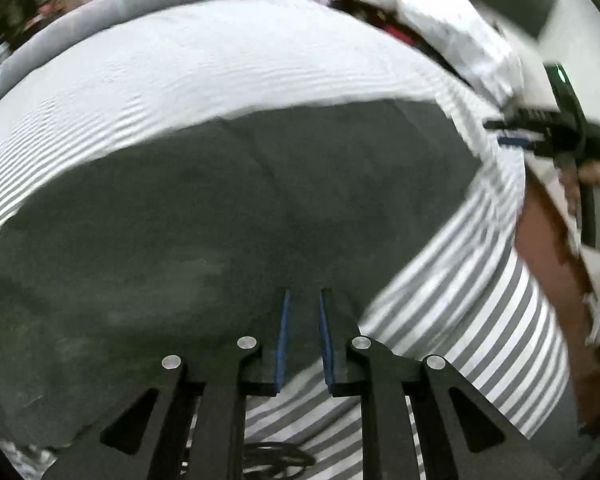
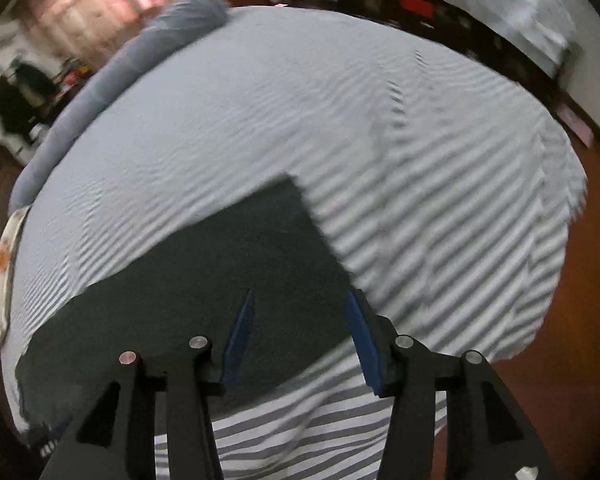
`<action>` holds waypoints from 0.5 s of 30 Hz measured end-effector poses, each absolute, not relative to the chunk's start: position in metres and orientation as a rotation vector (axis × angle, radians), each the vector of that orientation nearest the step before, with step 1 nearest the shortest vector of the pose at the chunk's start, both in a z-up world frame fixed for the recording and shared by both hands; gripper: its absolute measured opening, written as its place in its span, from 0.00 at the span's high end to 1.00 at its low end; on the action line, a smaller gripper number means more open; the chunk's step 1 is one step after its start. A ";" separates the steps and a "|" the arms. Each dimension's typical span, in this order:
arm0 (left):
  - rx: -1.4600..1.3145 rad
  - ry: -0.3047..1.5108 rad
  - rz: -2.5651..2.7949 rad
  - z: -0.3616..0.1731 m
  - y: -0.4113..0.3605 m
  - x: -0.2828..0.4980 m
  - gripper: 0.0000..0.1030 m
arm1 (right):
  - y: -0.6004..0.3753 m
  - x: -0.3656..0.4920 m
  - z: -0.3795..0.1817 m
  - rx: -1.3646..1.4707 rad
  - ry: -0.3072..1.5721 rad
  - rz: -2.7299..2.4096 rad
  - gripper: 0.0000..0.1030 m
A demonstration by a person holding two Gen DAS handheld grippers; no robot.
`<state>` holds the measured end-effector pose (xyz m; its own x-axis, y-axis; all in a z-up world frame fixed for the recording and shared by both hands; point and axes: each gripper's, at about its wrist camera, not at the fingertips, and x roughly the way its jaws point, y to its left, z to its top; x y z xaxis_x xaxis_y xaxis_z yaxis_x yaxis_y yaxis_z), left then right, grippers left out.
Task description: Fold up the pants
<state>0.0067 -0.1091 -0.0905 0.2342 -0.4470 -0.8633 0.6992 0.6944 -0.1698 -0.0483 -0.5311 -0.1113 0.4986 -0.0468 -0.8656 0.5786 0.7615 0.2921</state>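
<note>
One striped bed [image 2: 440, 184] is seen, with the dark pants [image 1: 220, 208] spread flat near its front edge. Both tongs, left [image 1: 303, 336] and right [image 2: 300, 336], are parted and empty above the cloth; only one layer may be pinched, so the fold could be skewed.

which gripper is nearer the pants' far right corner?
Right. The right gripper sits open just below the pants corner; the left gripper hovers over their middle.

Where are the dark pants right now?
The dark pants lie flat on the striped bedsheet, near its front edge, filling the left wrist view and sitting lower left in the right wrist view.
</note>
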 end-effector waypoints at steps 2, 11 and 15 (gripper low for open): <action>0.209 1.059 -0.755 -0.079 -0.089 0.017 0.84 | -0.513 -0.033 -0.096 0.576 0.985 -0.324 0.55; 0.127 1.058 -0.502 -0.078 -0.020 0.082 0.82 | -0.371 0.088 -0.073 0.420 1.051 0.139 0.55; 0.122 1.094 -0.467 -0.096 -0.010 0.094 0.82 | -0.306 0.132 -0.082 0.329 1.107 0.301 0.55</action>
<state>0.0942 -0.0102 -0.0960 0.3730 -0.3042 -0.8765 0.4228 0.8967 -0.1312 0.1321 -0.3063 -0.0823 0.4162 0.3958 -0.8186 -0.0727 0.9119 0.4039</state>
